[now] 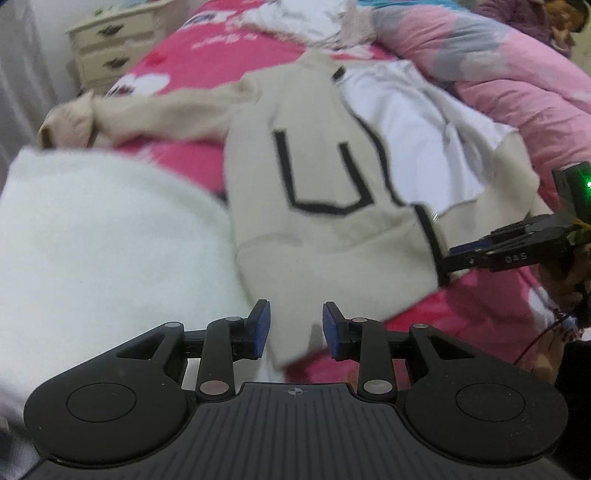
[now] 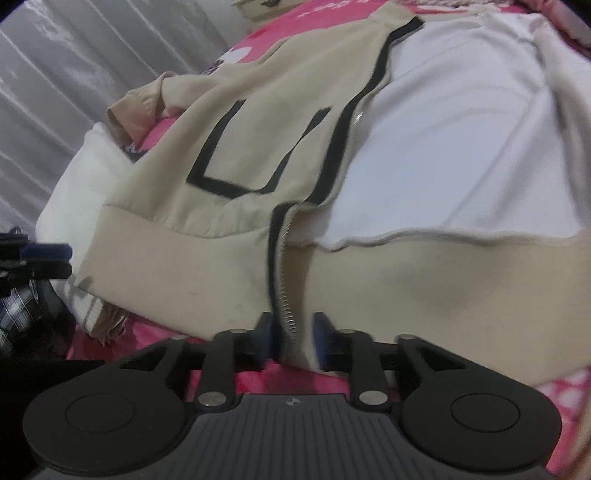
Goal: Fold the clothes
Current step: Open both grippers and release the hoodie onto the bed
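Beige jacket [image 1: 325,229] beside white blanket [image 1: 110,240]

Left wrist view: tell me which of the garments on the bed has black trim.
The beige jacket in the middle, with a black pocket outline and black zipper edging. The fluffy white garment left of it is plain, as is the white one farther back.

Pink bedsheet [image 1: 207,55], cream dresser [image 1: 110,44], grey curtain [image 2: 74,66].
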### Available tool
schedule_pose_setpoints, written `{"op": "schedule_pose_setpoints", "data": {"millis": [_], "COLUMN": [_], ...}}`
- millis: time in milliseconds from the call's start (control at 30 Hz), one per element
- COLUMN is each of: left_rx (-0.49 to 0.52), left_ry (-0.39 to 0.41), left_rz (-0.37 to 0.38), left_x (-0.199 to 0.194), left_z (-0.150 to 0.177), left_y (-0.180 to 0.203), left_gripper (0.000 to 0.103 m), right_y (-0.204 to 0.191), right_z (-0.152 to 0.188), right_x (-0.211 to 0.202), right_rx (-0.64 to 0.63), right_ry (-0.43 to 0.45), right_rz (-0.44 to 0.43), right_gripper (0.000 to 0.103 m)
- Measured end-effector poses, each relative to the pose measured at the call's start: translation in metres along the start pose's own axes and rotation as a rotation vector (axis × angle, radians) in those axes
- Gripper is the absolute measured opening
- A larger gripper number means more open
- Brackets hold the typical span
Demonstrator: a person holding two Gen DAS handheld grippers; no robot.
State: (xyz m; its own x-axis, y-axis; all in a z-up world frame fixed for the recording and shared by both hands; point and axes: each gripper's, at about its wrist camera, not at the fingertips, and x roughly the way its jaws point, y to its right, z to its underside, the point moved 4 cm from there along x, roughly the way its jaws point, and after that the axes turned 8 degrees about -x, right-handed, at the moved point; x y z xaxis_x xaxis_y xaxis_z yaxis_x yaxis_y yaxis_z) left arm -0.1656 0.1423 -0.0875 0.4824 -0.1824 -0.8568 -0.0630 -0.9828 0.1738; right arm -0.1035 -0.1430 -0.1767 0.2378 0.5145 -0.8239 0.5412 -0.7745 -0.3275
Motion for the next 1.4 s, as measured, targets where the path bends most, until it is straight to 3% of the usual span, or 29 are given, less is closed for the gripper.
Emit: {"op": "schedule_pose_setpoints", "data": {"millis": [133, 300, 400, 500, 600, 733, 833, 900, 1033, 1067, 1133, 1200, 1400], "left_rx": [0.057, 0.036, 0.023, 0.006, -0.016, -0.046, -0.045, -0.058, -0.093, -0.099, -0.100, -0.092, -0.094], "left_ry": [-0.010, -0.040, -0.031, -0.016, -0.031, -0.070, -0.081, -0.088, -0.115, -0.122, -0.129, -0.131, -0.156], "left_rz": [0.029, 0.139, 0.206, 0.221, 0.230, 0.259, 0.267, 0.279, 0.325, 0.335, 0.340, 0.333, 0.338], "left_x": [0.026, 0.076, 0.106, 0.136, 0.158, 0.177, 0.183, 0.185, 0.189, 0.190, 0.192, 0.196, 0.200], "left_z": [-0.030, -0.079, -0.100, -0.110, -0.112, -0.108, -0.105, -0.104, -0.104, -0.104, -0.103, -0.105, -0.109], "left_y": [0.016, 0.041, 0.057, 0.069, 0.076, 0.081, 0.082, 0.081, 0.082, 0.083, 0.086, 0.089, 0.089], "left_gripper": [0.032, 0.032, 0.032, 0.032, 0.032, 0.032, 0.032, 0.032, 0.032, 0.032, 0.032, 0.031, 0.031], "right_y": [0.020, 0.057, 0.084, 0.119, 0.152, 0.176, 0.191, 0.199, 0.205, 0.205, 0.204, 0.203, 0.184], "right_z": [-0.027, -0.108, -0.165, -0.218, -0.252, -0.288, -0.312, -0.323, -0.328, -0.328, -0.328, -0.328, -0.339], "right_x": [-0.035, -0.047, -0.027, 0.004, 0.034, 0.062, 0.082, 0.096, 0.122, 0.126, 0.127, 0.121, 0.079], "right_rx": [-0.038, -0.041, -0.040, 0.011, 0.103, 0.112, 0.060, 0.032, 0.002, -0.005, -0.023, -0.041, -0.135], "right_ry": [-0.002, -0.009, 0.042, 0.143, 0.213, 0.281, 0.277, 0.261, 0.192, 0.178, 0.165, 0.166, 0.251], "right_rz": [0.034, 0.065, 0.103, 0.126, 0.097, 0.084, 0.102, 0.073, 0.039, 0.032, 0.023, 0.033, 0.025], "right_gripper": [0.033, 0.034, 0.034, 0.034, 0.034, 0.034, 0.046, 0.062, 0.063, 0.063, 0.051, 0.025, 0.017]}}
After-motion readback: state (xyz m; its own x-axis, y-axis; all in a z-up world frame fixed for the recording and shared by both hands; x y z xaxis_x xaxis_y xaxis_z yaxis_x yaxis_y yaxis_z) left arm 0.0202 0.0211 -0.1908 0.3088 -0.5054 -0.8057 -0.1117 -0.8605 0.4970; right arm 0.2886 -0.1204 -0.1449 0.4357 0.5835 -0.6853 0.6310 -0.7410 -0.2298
